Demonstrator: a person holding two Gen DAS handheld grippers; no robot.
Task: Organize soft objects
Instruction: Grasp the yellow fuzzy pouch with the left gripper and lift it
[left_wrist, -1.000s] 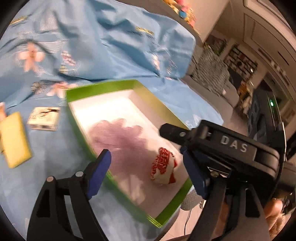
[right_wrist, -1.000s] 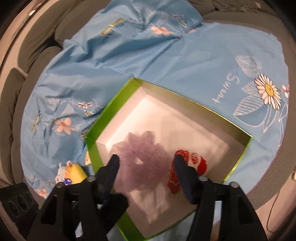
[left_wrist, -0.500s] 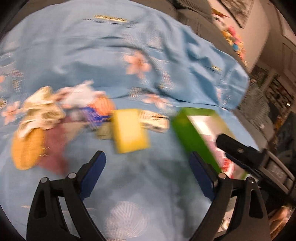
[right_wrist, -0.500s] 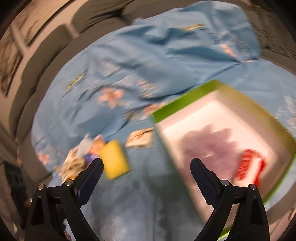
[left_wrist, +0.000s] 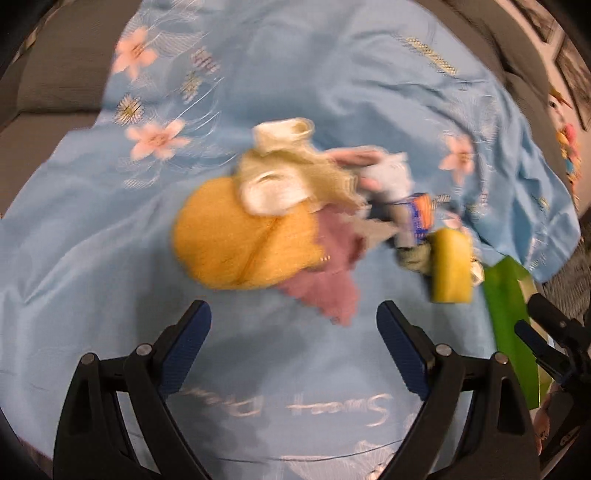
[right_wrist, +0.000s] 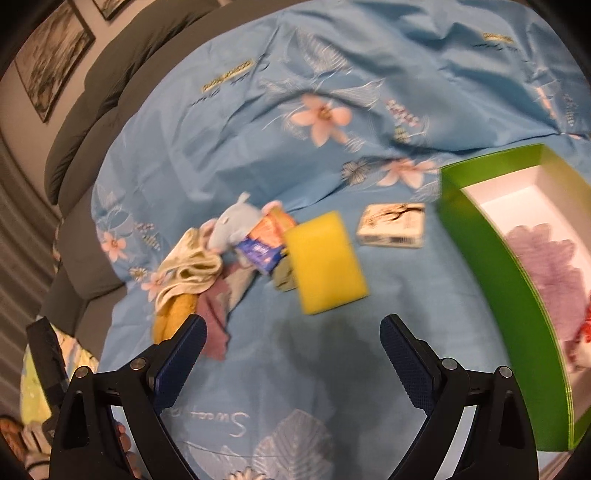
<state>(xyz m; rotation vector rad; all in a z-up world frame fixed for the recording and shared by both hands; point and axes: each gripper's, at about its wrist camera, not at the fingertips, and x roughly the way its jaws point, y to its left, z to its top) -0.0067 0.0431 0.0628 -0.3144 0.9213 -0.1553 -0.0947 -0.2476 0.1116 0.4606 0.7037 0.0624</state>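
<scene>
A pile of soft things lies on the blue sheet: an orange knit piece (left_wrist: 243, 243), a pink cloth (left_wrist: 328, 273), cream socks (left_wrist: 280, 177) and a grey-blue plush (right_wrist: 236, 221). A yellow sponge (right_wrist: 325, 262) lies beside it, also in the left wrist view (left_wrist: 450, 269). The green box (right_wrist: 491, 236) at the right holds a purple mesh piece (right_wrist: 550, 266) and a red-and-white item (right_wrist: 583, 343). My left gripper (left_wrist: 293, 347) is open and empty just short of the pile. My right gripper (right_wrist: 293, 358) is open and empty, short of the sponge.
A small white printed packet (right_wrist: 391, 225) lies between the sponge and the box. An orange-and-blue packet (right_wrist: 264, 240) sits in the pile. Grey sofa cushions (right_wrist: 110, 85) rise behind the sheet. The box's green wall (left_wrist: 513, 317) shows at the left view's right edge.
Both grippers have swung left, away from the green box and toward the pile. The right gripper's fingers have opened wider. The box's contents stay in place.
</scene>
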